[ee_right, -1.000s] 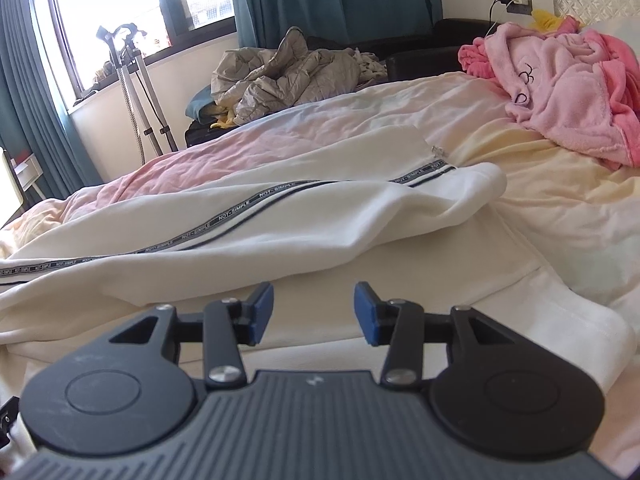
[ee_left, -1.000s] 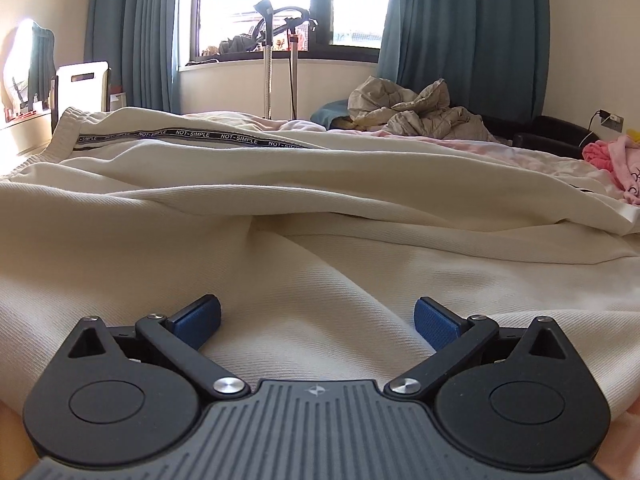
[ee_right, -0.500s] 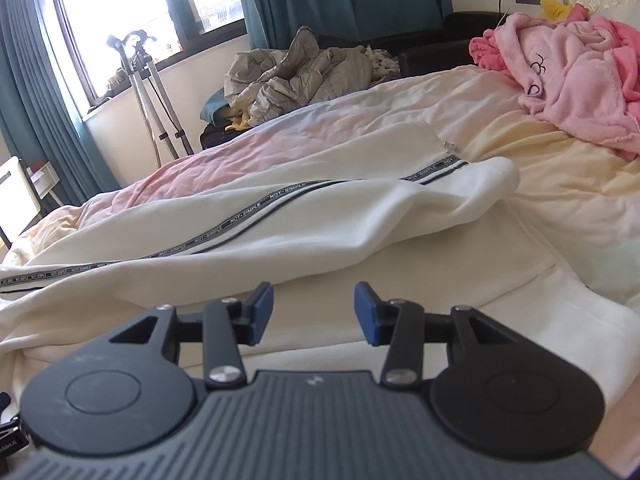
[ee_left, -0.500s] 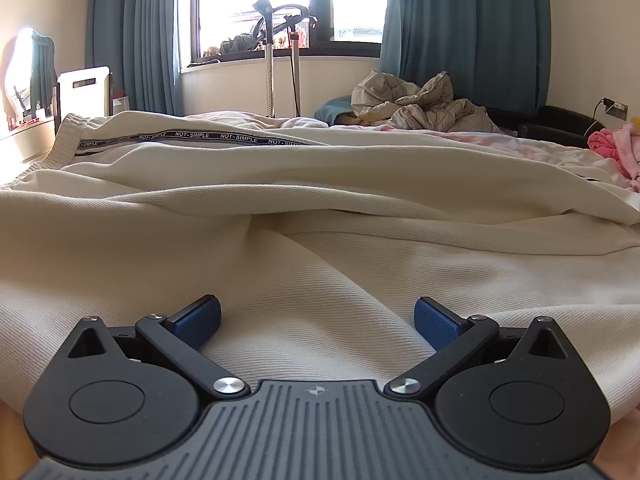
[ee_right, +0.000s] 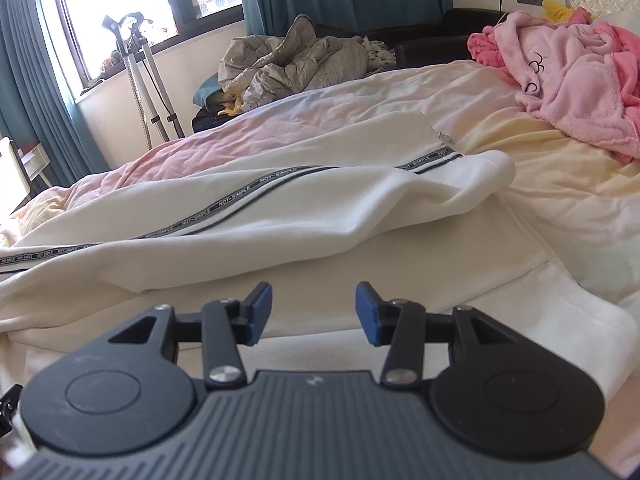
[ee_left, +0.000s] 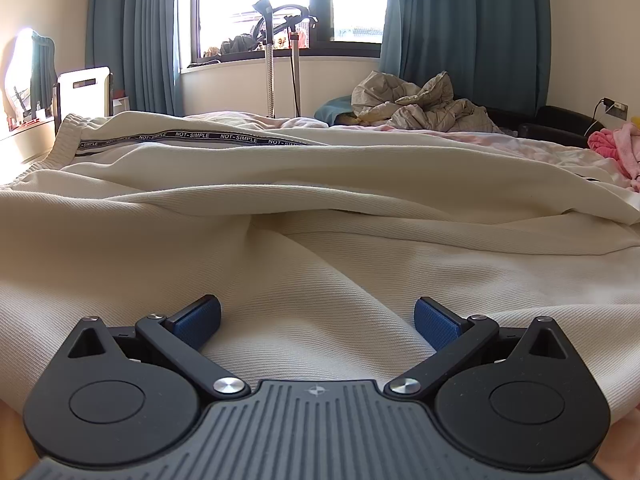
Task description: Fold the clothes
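With cream trousers (ee_left: 320, 216) spread across the bed (ee_right: 560, 184), I judge I'm lining up a grasp: left gripper (ee_left: 318, 318) gapes wide, right gripper (ee_right: 314, 308) narrower, both empty, seemingly just above cloth, next needing an edge to pinch.

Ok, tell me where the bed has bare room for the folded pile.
Free: bed sheet between the cream trousers and pink robe. Crowded: the trousers cover the near side under both open grippers.

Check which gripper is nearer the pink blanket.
Right. The right gripper has the pink blanket ahead to its right; from the left gripper it shows only at the far right edge.
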Motion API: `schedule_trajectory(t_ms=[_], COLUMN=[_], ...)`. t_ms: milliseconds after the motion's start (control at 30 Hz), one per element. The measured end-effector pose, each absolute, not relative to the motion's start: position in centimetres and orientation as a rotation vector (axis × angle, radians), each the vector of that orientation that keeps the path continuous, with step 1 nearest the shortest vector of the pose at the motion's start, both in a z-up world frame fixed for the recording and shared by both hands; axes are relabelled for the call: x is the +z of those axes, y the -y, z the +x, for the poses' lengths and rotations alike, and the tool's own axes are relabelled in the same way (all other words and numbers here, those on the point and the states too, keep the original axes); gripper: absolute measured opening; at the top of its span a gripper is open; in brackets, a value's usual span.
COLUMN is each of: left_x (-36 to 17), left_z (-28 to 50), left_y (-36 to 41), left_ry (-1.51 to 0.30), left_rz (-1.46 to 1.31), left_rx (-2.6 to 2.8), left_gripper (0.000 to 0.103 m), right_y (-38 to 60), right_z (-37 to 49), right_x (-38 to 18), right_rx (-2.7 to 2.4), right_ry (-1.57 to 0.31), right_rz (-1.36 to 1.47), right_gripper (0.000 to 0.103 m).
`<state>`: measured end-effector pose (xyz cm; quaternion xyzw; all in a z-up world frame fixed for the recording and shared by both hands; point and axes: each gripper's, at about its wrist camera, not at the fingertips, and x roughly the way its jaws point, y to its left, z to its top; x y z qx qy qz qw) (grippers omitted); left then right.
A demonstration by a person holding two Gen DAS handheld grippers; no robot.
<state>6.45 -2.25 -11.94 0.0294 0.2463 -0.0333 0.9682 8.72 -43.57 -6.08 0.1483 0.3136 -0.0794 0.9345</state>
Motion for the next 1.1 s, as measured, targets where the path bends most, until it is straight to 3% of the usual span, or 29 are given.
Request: schedule_trajectory(t_ms=[567,767,1100], left_x=[-11.9,-11.9,-11.8], left_z=[6.4,6.4,6.4], left_y=[2.3,2.3,2.3], left_ry=[-0.498,-0.498,-0.498], left_rz=[0.060,0.060,0.059], left_rx=[-0.066,-0.066,-0.065], left_gripper=[0.103,0.103,0.103], right_y=[43.6,42.6,41.3], right_z=[8.7,8.8,8.3], right_x=[-5.8,-5.2,-4.3], right_rx=[-0.223,-0.233,-0.268], right_ry=[-0.644,-0.634,-0.605], right_rz=[0.295,0.276,0.245], right_gripper=[0.049,0.055,0.058])
